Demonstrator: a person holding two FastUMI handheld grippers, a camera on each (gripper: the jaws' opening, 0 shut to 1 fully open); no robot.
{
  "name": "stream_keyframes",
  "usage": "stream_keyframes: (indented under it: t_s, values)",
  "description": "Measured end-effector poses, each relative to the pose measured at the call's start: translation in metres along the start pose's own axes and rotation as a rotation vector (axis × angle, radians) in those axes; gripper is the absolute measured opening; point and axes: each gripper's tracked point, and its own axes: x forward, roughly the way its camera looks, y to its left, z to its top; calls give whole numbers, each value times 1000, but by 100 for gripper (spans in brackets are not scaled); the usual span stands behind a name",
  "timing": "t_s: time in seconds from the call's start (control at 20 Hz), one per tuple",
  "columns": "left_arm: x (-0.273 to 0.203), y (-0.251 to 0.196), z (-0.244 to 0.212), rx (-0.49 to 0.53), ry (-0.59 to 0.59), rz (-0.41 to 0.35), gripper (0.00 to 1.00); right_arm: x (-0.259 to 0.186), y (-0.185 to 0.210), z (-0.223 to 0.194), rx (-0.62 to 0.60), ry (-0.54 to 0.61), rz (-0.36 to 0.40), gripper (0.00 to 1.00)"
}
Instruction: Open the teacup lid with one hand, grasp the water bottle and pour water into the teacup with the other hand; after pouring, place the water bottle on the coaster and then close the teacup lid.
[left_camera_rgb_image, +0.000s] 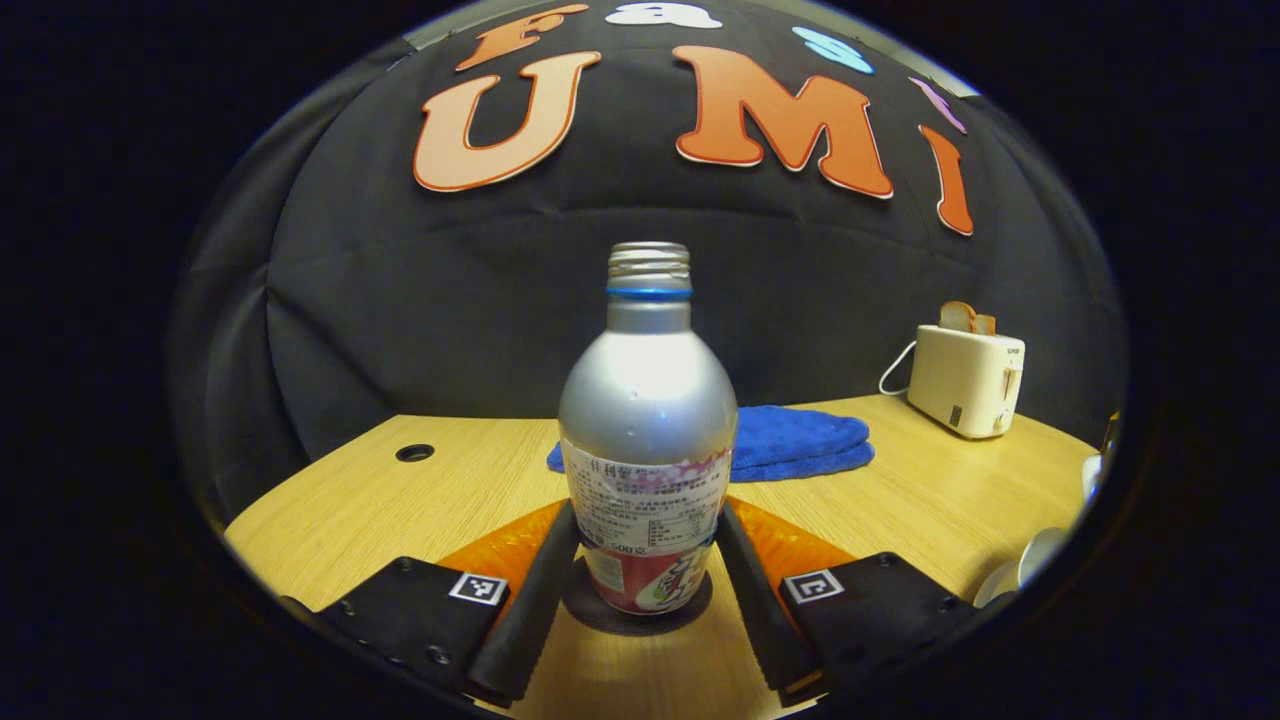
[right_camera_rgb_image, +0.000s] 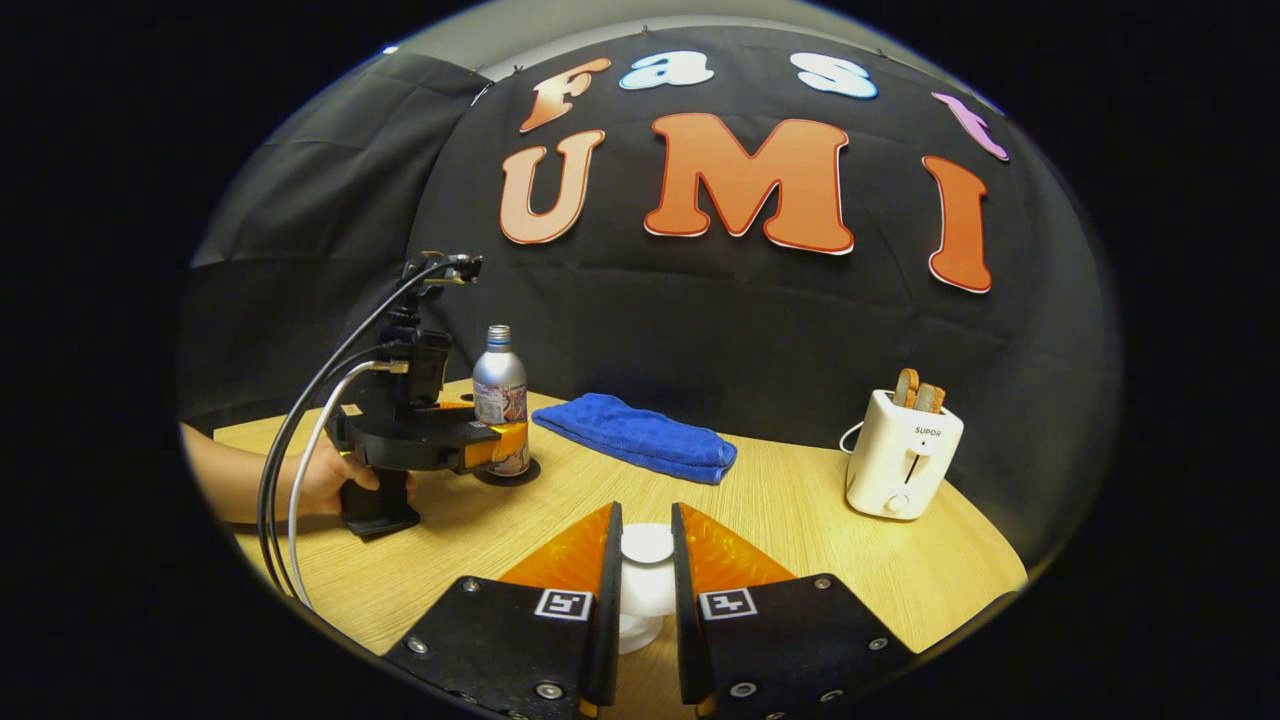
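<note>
- the water bottle (left_camera_rgb_image: 648, 420) stands upright on the dark round coaster (left_camera_rgb_image: 590, 605) on the wooden surface (left_camera_rgb_image: 400, 500), between the jaws of your left gripper (left_camera_rgb_image: 645, 560). the jaws sit close against its lower label on both sides, but i cannot tell if they really press or only touch.
- the bottle is bare metal above the label, so it is stiff but smooth and probably slippery. hold it low on the label, as now, where the wall is straight. its mouth has no cap, so i think it can spill if you tilt it fast.
- how heavy it is i cannot tell; the water inside is not visible.
- in the right gripper view, your right gripper (right_camera_rgb_image: 645, 570) pinches the white knob of the teacup lid (right_camera_rgb_image: 646, 545) between nearly closed jaws.
- the lid looks like ceramic: hard, glossy, fragile. the knob is small, so keep the grip centred and put it down gently, well apart from the blue towel (right_camera_rgb_image: 640, 435).
</note>
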Motion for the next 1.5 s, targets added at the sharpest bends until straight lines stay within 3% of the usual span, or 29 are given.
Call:
stream_keyframes:
  t_s: [0.05,0.25,0.45,0.55,0.6,0.7,0.75,0.9,1.0,1.05,1.45,1.5]
  values:
    - [2,-1,-4,-9,16,0,82,1,-1,0,1,3,-1,25]
    - [8,-1,-12,-4,67,-7,87,1,1,-1,6,8,2,25]
    - [5,-1,-13,-2,79,-13,84,0,1,0,6,6,4,25]
    - [1,1,-17,-4,90,-14,98,0,2,0,9,8,5,25]
    - [-1,1,-18,-8,97,-16,94,0,4,0,9,9,8,25]
    - [-7,3,-21,-10,112,-17,99,0,7,0,8,7,14,25]
    - [-10,4,-22,-6,115,-14,94,-1,8,0,8,7,17,25]
    - [-23,6,-20,13,111,-19,99,2,16,-2,10,14,33,25]
    - [-35,4,-19,29,108,-30,94,3,21,-5,6,18,40,25]
    - [-41,4,-18,37,101,-29,99,4,24,-7,4,21,45,25]
    - [-83,3,-10,68,59,-37,99,15,35,-36,32,76,66,25]
    - [-86,4,-9,70,52,-35,94,16,34,-41,32,86,62,25]
